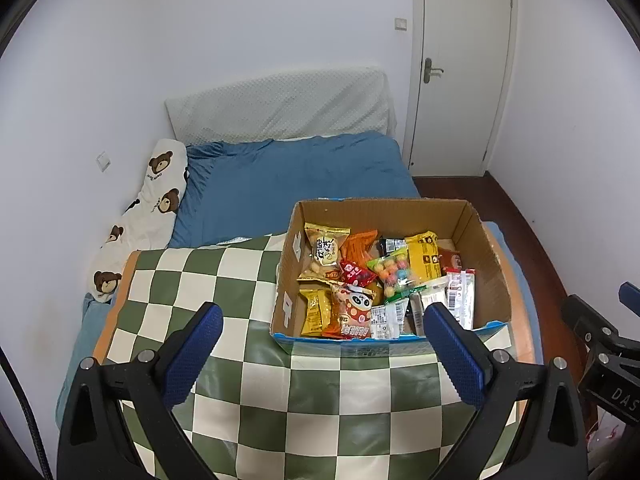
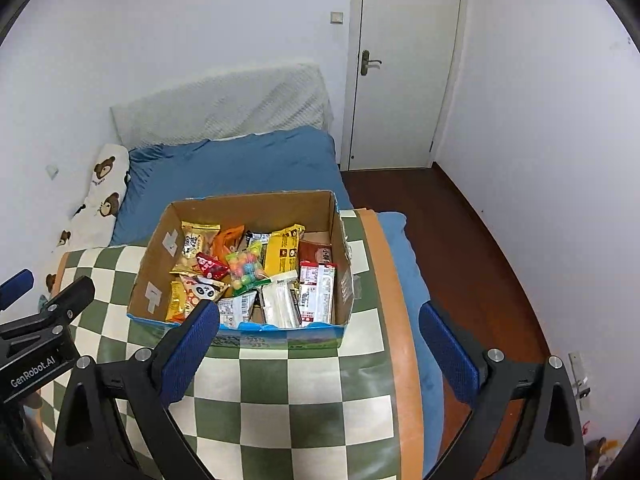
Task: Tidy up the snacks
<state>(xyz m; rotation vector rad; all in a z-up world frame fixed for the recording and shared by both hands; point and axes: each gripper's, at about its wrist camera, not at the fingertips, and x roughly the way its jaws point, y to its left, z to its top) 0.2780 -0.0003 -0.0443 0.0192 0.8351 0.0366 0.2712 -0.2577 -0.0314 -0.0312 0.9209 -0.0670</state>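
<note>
An open cardboard box (image 1: 478, 236) stands on a green-and-cream checked cloth (image 1: 248, 364); it also shows in the right wrist view (image 2: 248, 206). It holds several snack packets: a yellow bag (image 1: 325, 245), an orange bag (image 1: 360, 245), a packet of coloured balls (image 1: 394, 270), a panda packet (image 1: 354, 312) and white-and-red bars (image 1: 460, 292). My left gripper (image 1: 322, 320) is open and empty, just before the box's near wall. My right gripper (image 2: 320, 316) is open and empty, near the box's front right corner.
The cloth covers a low table with an orange edge (image 2: 404, 320) set on a bed with a blue sheet (image 1: 288, 184). A bear-print pillow (image 1: 148, 208) lies at left. A white door (image 2: 404, 64) and dark wood floor (image 2: 460, 232) are at right.
</note>
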